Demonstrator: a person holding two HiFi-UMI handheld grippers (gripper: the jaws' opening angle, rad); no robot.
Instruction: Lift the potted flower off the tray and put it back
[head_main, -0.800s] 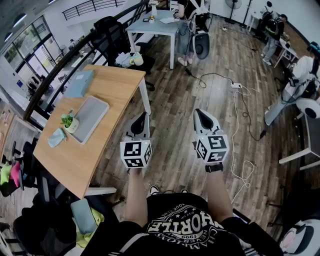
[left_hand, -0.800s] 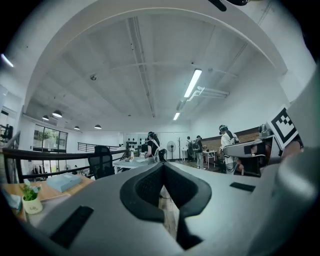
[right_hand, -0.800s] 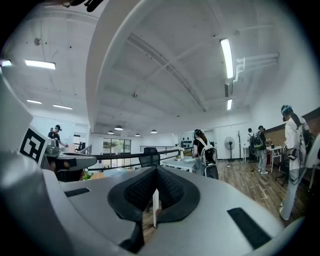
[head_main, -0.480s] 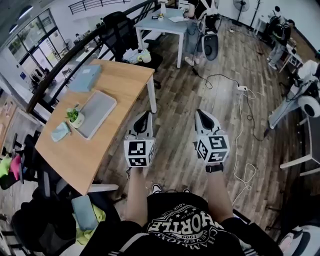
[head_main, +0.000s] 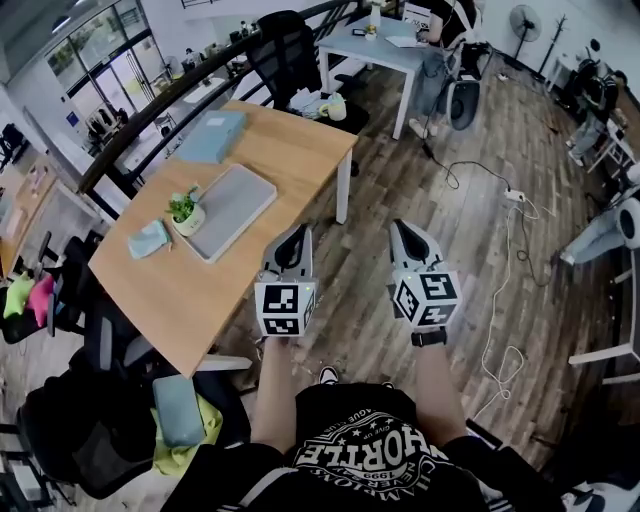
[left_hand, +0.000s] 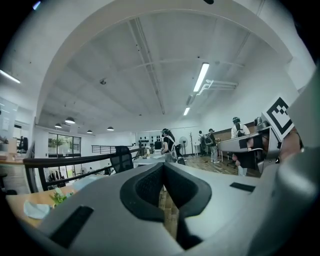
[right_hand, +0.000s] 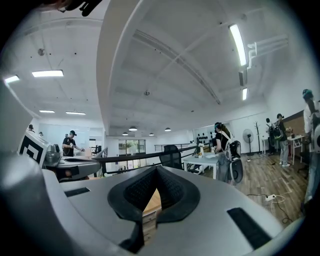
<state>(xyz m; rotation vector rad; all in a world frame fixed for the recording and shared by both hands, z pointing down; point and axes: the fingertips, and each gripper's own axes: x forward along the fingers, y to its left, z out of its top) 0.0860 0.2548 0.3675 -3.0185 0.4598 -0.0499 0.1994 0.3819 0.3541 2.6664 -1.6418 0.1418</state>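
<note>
A small potted flower (head_main: 185, 213) with green leaves in a pale pot stands on the wooden table (head_main: 190, 290), at the left edge of a grey tray (head_main: 232, 206); whether it rests on the tray or just beside it I cannot tell. My left gripper (head_main: 298, 236) and right gripper (head_main: 402, 230) are held level over the floor to the right of the table, both shut and empty. In the left gripper view the leaves of the flower (left_hand: 58, 197) show at the far left, well away from the left gripper's (left_hand: 163, 170) jaws.
A light blue cloth (head_main: 149, 238) lies left of the pot and a blue pad (head_main: 212, 135) sits at the table's far end. A black office chair (head_main: 100, 440) stands by the near corner. Cables (head_main: 495, 300) and a power strip lie on the wood floor to the right.
The view has swung so the table, tray and flower now sit closer to the grippers and more central. Both grippers keep their pose, shut and side by side.
</note>
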